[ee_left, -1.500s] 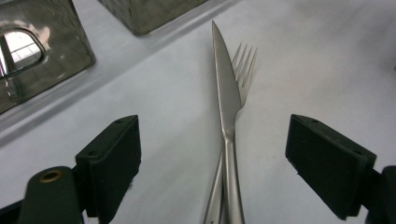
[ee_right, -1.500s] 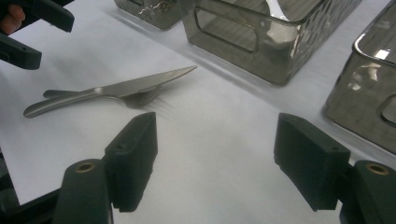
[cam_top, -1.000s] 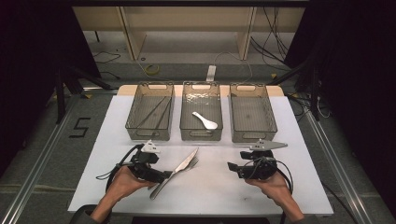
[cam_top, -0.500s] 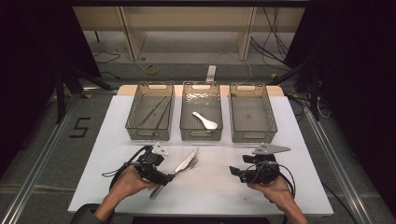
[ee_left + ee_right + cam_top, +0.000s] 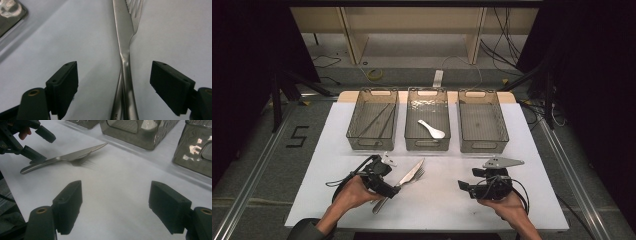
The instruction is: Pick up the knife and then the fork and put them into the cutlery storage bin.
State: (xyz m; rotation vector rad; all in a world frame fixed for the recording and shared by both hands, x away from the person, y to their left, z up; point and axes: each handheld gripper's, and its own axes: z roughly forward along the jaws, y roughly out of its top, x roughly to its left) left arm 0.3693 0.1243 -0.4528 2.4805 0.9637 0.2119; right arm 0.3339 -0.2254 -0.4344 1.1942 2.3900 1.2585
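A steel knife (image 5: 404,179) lies on top of a fork (image 5: 418,173) on the white table (image 5: 442,215), both handles pointing toward the person. My left gripper (image 5: 391,186) is low at those handles. Its jaws stand wide open, one on each side of the knife (image 5: 123,32) and fork (image 5: 136,10), and neither pad touches them. My left gripper (image 5: 113,75) holds nothing. My right gripper (image 5: 463,187) hovers open over bare table at the right, pointing left toward the knife (image 5: 75,156). Nothing is between the fingers of my right gripper (image 5: 115,195).
Three grey baskets stand in a row at the back of the table. The left basket (image 5: 373,145) holds dark chopsticks (image 5: 377,120), the middle basket (image 5: 427,145) holds a white spoon (image 5: 431,130), and the right basket (image 5: 483,146) is empty. Floor and cables lie beyond the table.
My left gripper has edged a little to the right, closer around the cutlery handles. The right gripper has hardly moved.
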